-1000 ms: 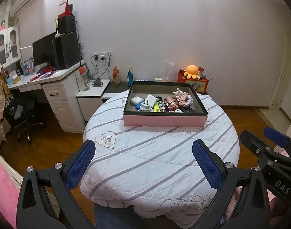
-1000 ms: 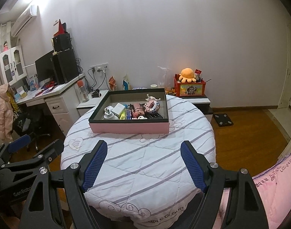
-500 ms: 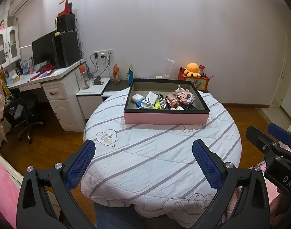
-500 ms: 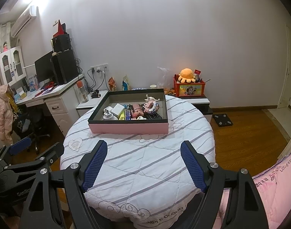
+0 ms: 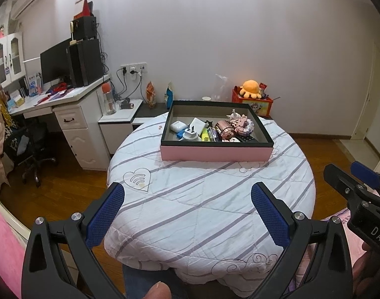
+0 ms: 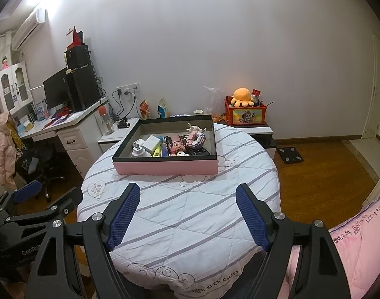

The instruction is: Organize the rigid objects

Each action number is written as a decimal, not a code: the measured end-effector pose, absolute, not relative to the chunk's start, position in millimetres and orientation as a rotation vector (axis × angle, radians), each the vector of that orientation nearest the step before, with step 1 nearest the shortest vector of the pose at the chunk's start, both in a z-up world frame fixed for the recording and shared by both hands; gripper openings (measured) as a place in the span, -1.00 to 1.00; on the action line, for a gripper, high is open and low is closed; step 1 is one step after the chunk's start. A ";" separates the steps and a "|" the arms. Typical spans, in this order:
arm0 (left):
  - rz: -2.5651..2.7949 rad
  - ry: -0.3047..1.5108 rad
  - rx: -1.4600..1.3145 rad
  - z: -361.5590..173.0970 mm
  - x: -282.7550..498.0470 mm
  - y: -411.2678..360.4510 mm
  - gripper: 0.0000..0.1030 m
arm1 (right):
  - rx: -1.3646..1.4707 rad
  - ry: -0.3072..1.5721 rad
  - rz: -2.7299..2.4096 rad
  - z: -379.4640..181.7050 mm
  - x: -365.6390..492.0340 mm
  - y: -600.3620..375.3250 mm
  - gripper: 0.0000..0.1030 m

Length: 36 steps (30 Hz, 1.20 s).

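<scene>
Grippers sit low at the near edge of the round bench (image 5: 210,199), side by side and both pointing at the far side. The left gripper (image 5: 187,199) has its blue pads spread wide with nothing between them. The right gripper (image 6: 188,199) is just as wide and holds nothing too. Both hang over the striped white cover, not touching it. A thumb tip (image 5: 157,290) shows at the bottom of the left view. Farther back on the bench rests a pink box (image 6: 166,167) with a dark rim. Inside it lie small things in a heap: a white plug (image 5: 191,134), a white case (image 5: 177,125), a pink block toy (image 6: 195,137) and others too small to tell. Behind the bench, by the wall, an orange plush (image 6: 242,96) sits on a red box (image 6: 244,115).
</scene>
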<state>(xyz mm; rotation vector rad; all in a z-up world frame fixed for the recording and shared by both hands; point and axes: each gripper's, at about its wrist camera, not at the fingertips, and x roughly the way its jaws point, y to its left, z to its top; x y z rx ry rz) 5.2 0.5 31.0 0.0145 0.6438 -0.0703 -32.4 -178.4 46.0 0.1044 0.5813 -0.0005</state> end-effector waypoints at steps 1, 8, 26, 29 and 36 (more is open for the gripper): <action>-0.069 0.645 0.016 31.0 6.6 0.5 0.99 | 0.105 0.582 -0.001 45.8 -32.1 -178.8 0.57; -0.049 0.637 0.064 30.2 8.1 -4.7 1.00 | 0.106 0.584 -0.001 45.4 -31.1 -179.3 0.57; -0.089 0.664 0.031 32.1 13.9 3.8 1.00 | 0.105 0.583 0.000 45.3 -30.4 -179.7 0.57; -0.090 0.665 0.030 32.4 14.2 5.1 1.00 | 0.103 0.581 0.001 44.3 -29.0 -180.6 0.57; -0.090 0.656 0.054 33.8 13.3 1.6 1.00 | 0.103 0.583 0.004 43.2 -27.9 -181.1 0.57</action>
